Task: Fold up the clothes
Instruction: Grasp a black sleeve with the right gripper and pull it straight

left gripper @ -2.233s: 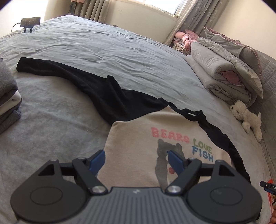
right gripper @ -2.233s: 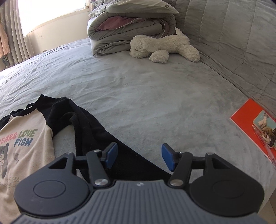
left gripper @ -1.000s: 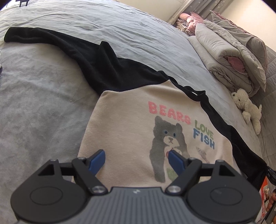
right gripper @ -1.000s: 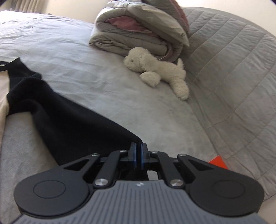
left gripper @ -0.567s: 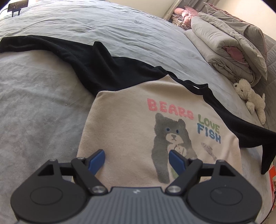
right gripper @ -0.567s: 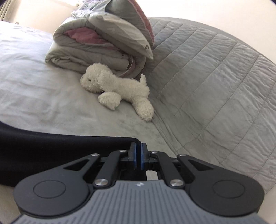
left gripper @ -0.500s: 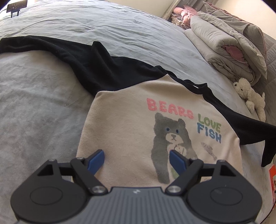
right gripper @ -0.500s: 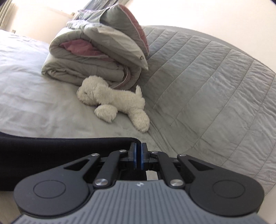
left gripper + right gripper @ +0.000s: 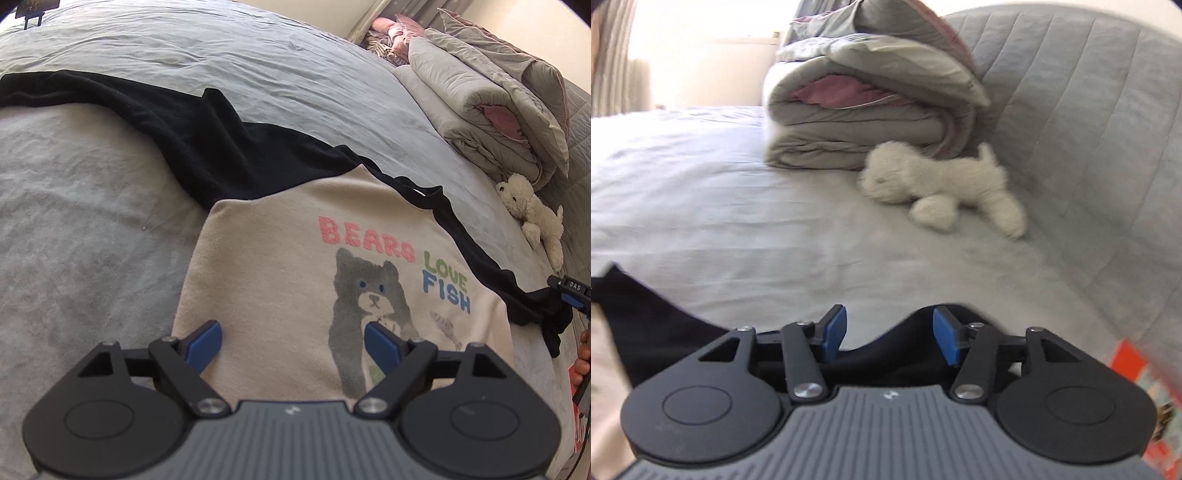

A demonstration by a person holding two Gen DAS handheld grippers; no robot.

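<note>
A cream shirt [image 9: 280, 266] with black sleeves and a bear print lies flat on the grey bed [image 9: 92, 221]. Its left black sleeve [image 9: 122, 107] stretches out far to the left. My left gripper [image 9: 293, 343] is open and empty, hovering over the shirt's lower front. The right black sleeve [image 9: 480, 266] runs to the right edge, where my right gripper [image 9: 570, 295] shows. In the right wrist view my right gripper [image 9: 889, 339] is open, with the black sleeve end [image 9: 897, 354] lying loose between and under its fingers.
A folded grey and pink duvet [image 9: 871, 110] and a white plush toy [image 9: 945, 192] lie by the quilted headboard [image 9: 1089, 129]. A red book [image 9: 1134, 376] lies at the right. A dark device [image 9: 35, 7] stands at the bed's far left.
My right gripper, which was shut on the black sleeve end and holding it stretched out, has opened and let it go. The left gripper has stayed open over the shirt.
</note>
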